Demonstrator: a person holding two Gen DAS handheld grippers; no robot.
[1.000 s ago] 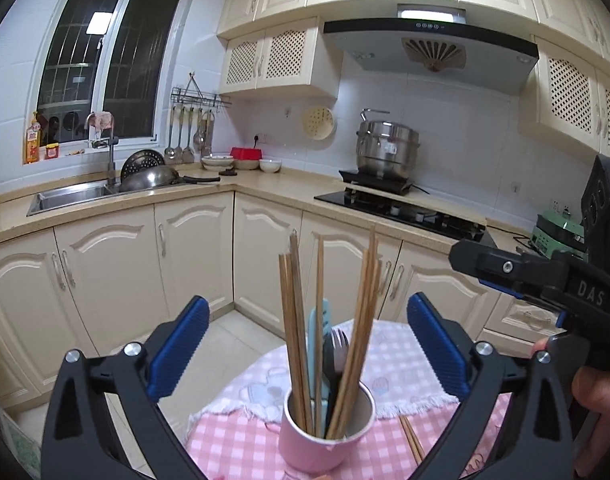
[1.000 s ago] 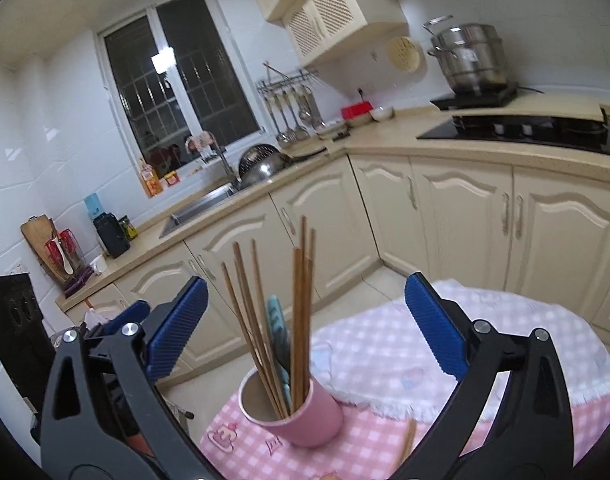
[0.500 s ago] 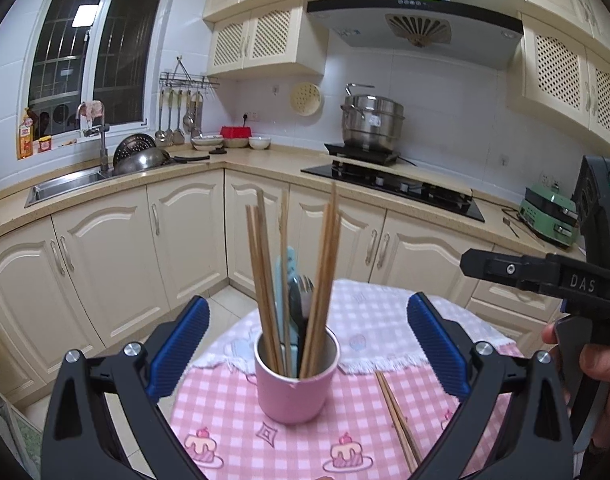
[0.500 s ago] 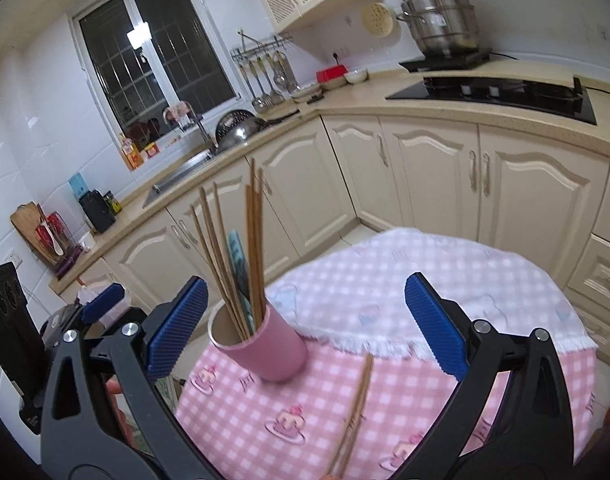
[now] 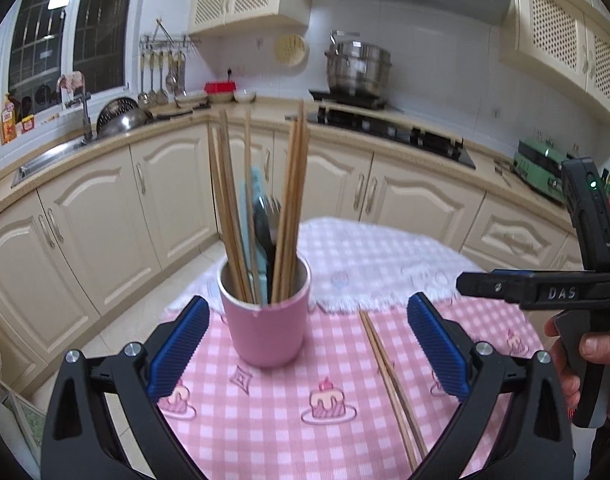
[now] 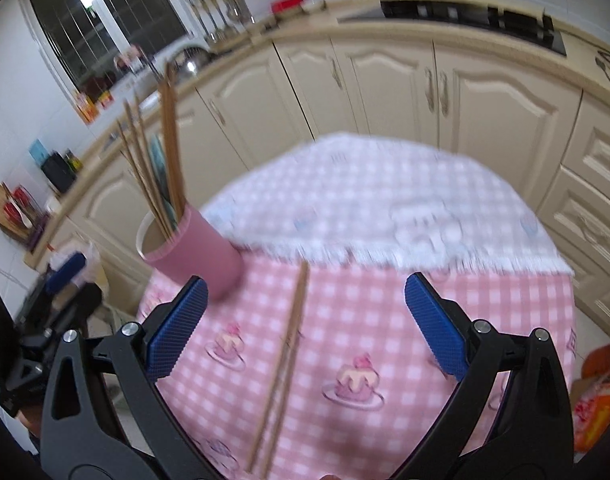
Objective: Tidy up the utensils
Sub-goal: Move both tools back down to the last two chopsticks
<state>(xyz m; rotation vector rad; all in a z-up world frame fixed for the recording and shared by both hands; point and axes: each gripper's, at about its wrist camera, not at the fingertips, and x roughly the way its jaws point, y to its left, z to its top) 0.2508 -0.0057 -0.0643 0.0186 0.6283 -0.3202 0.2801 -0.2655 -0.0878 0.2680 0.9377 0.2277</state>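
Note:
A pink cup (image 5: 267, 320) stands on the pink checked tablecloth (image 5: 265, 420) and holds several wooden chopsticks (image 5: 293, 200), a pale blue utensil and a dark fork. A loose pair of chopsticks (image 5: 389, 380) lies flat to its right. My left gripper (image 5: 305, 340) is open and empty, just in front of the cup. My right gripper (image 6: 303, 330) is open and empty above the loose chopsticks (image 6: 285, 360), with the cup (image 6: 193, 256) at its left. The right gripper's body (image 5: 565, 292) shows at the right of the left wrist view.
The round table's far part has a white checked cloth (image 5: 385, 256) with a fringe. Cream kitchen cabinets (image 5: 105, 216) and a countertop run behind it, with a sink (image 5: 53, 152), a hob (image 5: 393, 128) and a steel pot (image 5: 357, 66). An orange packet (image 6: 597, 400) sits at the right edge.
Both grippers have tilted down and drawn back from the cup. The table top and the loose chopsticks have come into view. The right gripper has swung right, over the loose chopsticks.

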